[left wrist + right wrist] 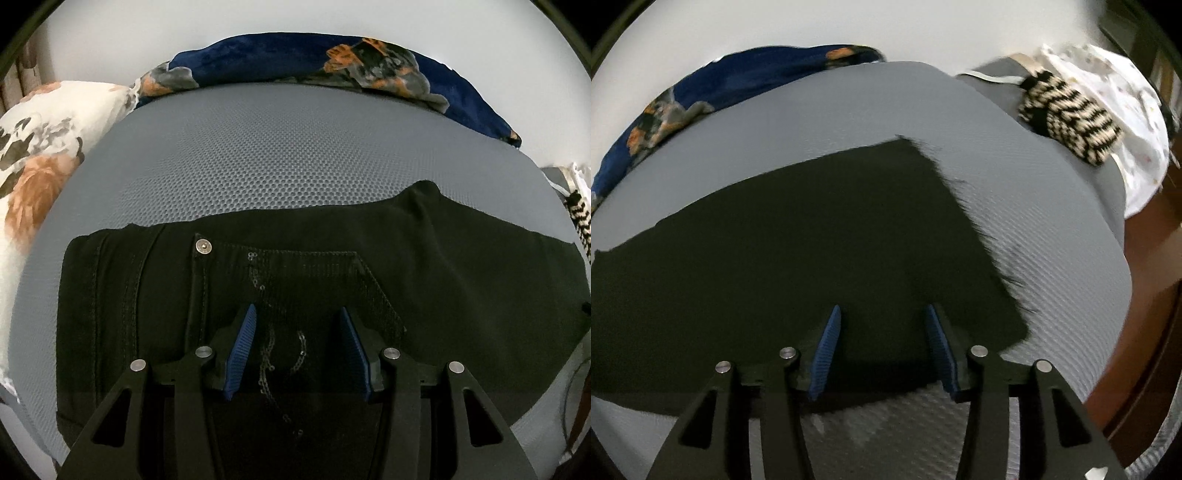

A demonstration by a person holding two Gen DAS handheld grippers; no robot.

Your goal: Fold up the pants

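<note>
A white pillow with a brown and grey flower print [33,155] lies at the far left of the left wrist view, against the edge of a grey honeycomb-textured mattress [266,147]. Beside it, along the far edge of the mattress, is a dark blue pillow with orange and grey flowers [332,62], which also shows at the upper left of the right wrist view [701,92]. The black pants [295,258] lie flat across the near half of the mattress, folded into a broad band; a metal rivet [204,246] marks the corner of a pocket with sequin trim. The left gripper [298,314] hovers over that pocket with its blue-padded fingers spread apart and nothing between them. Further right, in the right wrist view, the same pants [775,240] end in a frayed hem [982,229] that lies on the bare mattress [1052,221]. The right gripper [882,312] is above the cloth near this end, its jaws likewise wide apart and empty; whether either tool touches the fabric cannot be told. At the far right, off the mattress edge, a black and cream knitted item [1071,122] rests against a white spotted cloth [1126,110]. No containers show in either view.
</note>
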